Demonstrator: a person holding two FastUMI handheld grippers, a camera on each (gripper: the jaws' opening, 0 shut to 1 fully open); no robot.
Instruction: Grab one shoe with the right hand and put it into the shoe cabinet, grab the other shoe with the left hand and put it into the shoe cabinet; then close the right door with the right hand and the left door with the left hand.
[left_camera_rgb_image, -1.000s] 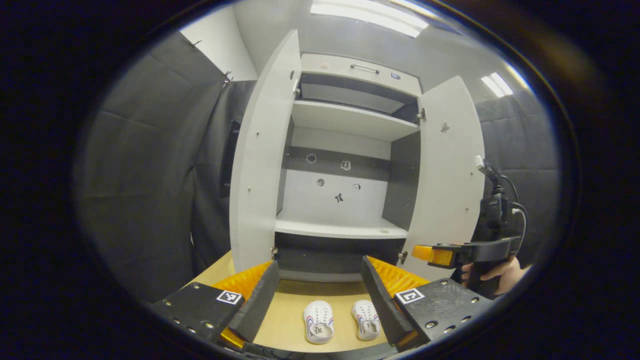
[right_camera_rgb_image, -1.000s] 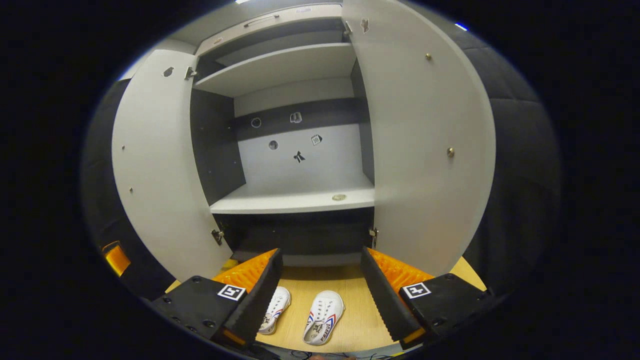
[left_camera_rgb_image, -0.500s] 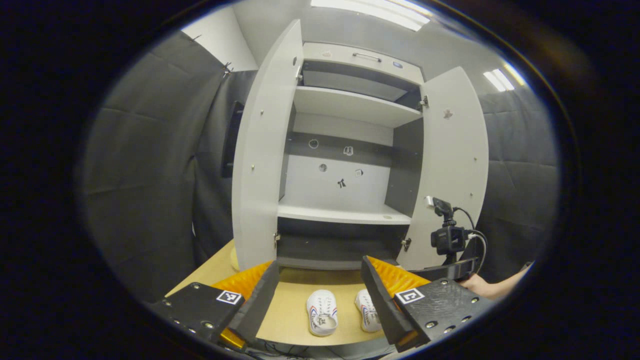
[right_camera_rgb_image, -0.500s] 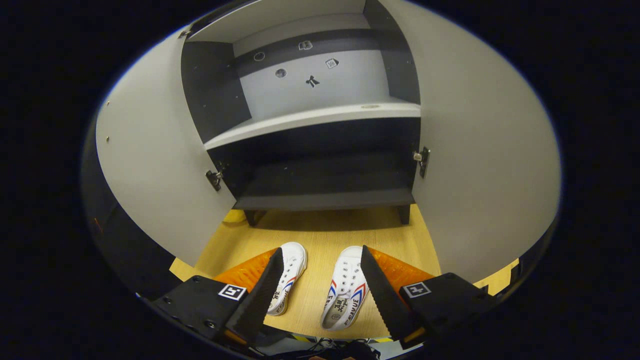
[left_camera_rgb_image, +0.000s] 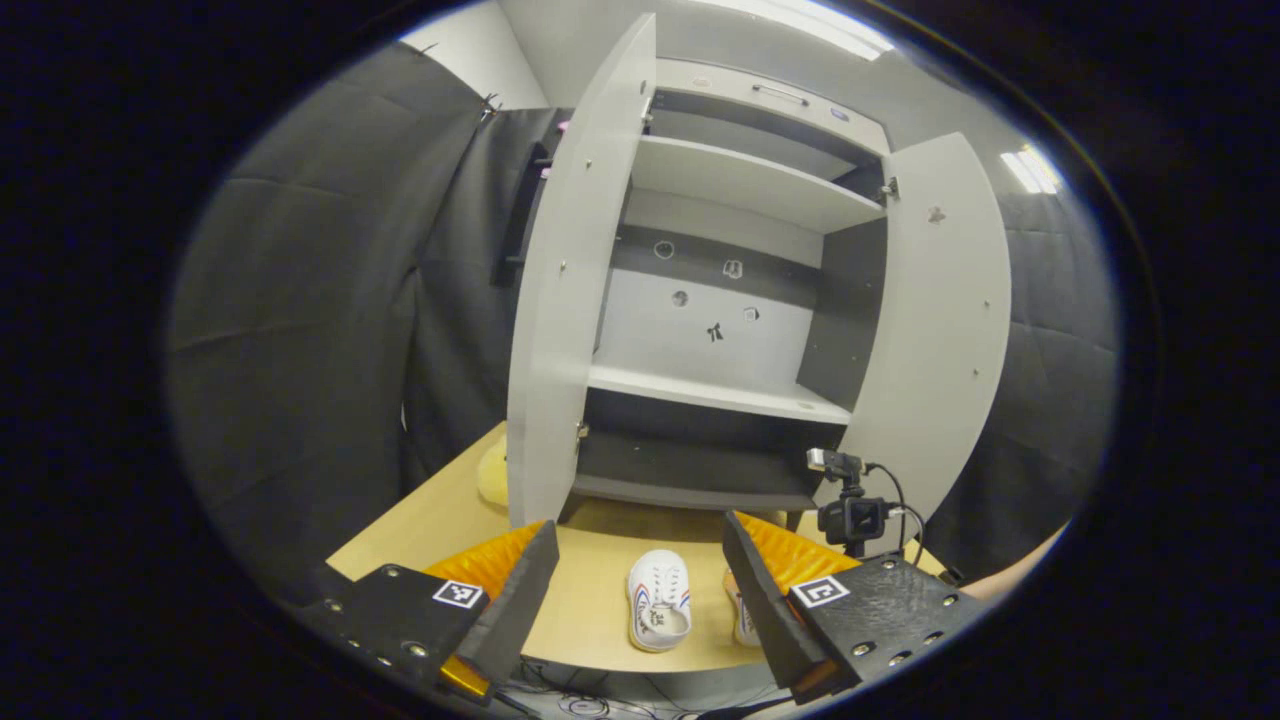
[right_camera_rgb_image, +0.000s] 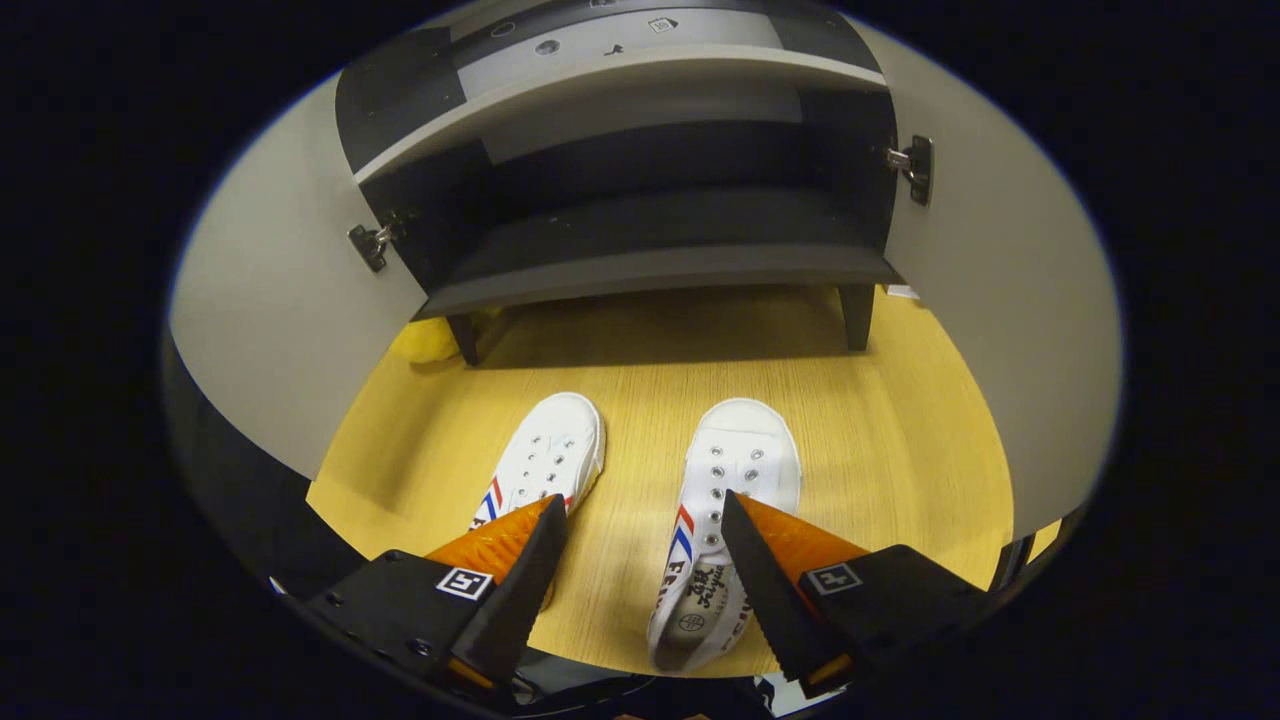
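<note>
While both shoes sit side by side on the surface (right_camera_rgb_image: 880, 420) before the open shoe cabinet (right_camera_rgb_image: 660, 265), toes toward it, the right hand-held gripper (right_camera_rgb_image: 640, 560) hovers spread over the right shoe (right_camera_rgb_image: 735, 470), nearer than the spread left hand-held gripper (left_camera_rgb_image: 640, 580).

Black cloth walls (left_camera_rgb_image: 300, 300), ceiling light strips (left_camera_rgb_image: 1030, 170) — pale wood tabletop (right_camera_rgb_image: 900, 440)

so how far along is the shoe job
Nothing is done yet: both white shoes sit on the wooden floor outside the shoe cabinet. The right hand-held gripper is open above them. Both shoes and both open doors remain.
</note>
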